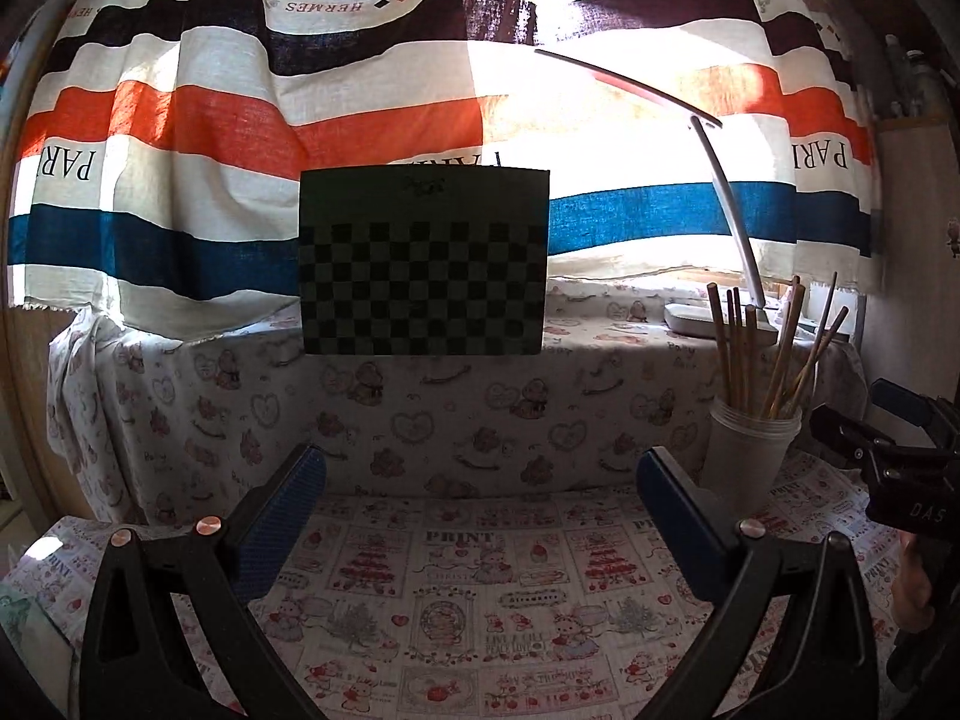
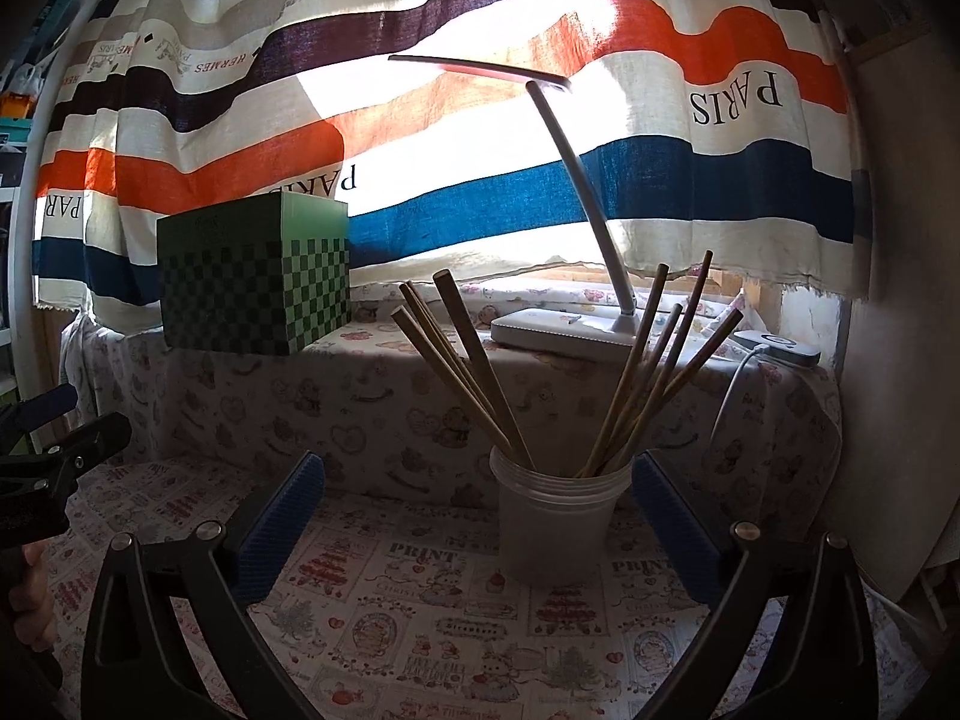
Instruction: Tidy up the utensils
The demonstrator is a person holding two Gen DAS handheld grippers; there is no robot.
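Note:
A translucent white plastic cup (image 2: 555, 525) stands upright on the printed tablecloth (image 2: 420, 612), holding several wooden chopsticks (image 2: 480, 360) that fan out left and right. My right gripper (image 2: 480, 480) is open wide just in front of the cup, its blue pads (image 2: 282, 516) clear of it on both sides. In the left wrist view the same cup (image 1: 750, 450) with its chopsticks (image 1: 774, 348) sits at the right. My left gripper (image 1: 480, 480) is open over bare cloth, nothing between its fingers. The right gripper's black body (image 1: 900, 468) shows at the right edge.
A green checkered box (image 1: 423, 264) sits on a raised cloth-covered ledge (image 1: 480, 396) behind. A white desk lamp (image 2: 576, 324) stands on the ledge behind the cup, with a white cable (image 2: 738, 378) beside it. A striped curtain (image 1: 240, 120) hangs at the back. A hand (image 2: 30, 600) holds the left gripper.

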